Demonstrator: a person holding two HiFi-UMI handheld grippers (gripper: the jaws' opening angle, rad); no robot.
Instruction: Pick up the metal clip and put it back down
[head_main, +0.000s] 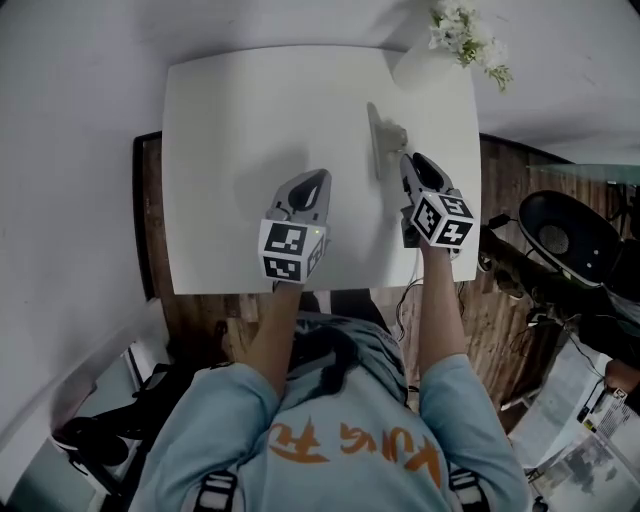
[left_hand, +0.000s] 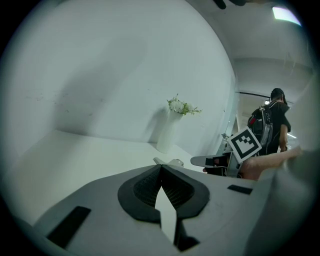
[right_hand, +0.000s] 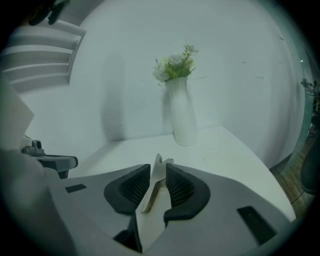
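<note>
White table. We see the clip lying on it, right of centre in the head view, between the right gripper's parted jaws, released. Put-down looks nearly done, so we'd back straight out without dragging the clip. Left gripper is clenched and empty, mid-frame. Vase sits upper right, well apart. Nothing seems to block.

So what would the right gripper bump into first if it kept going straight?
The metal clip: it already sits between the open jaws of the right gripper, so that comes first. Beyond it, the white vase stands roughly in line, though how far off is hard to judge.
</note>
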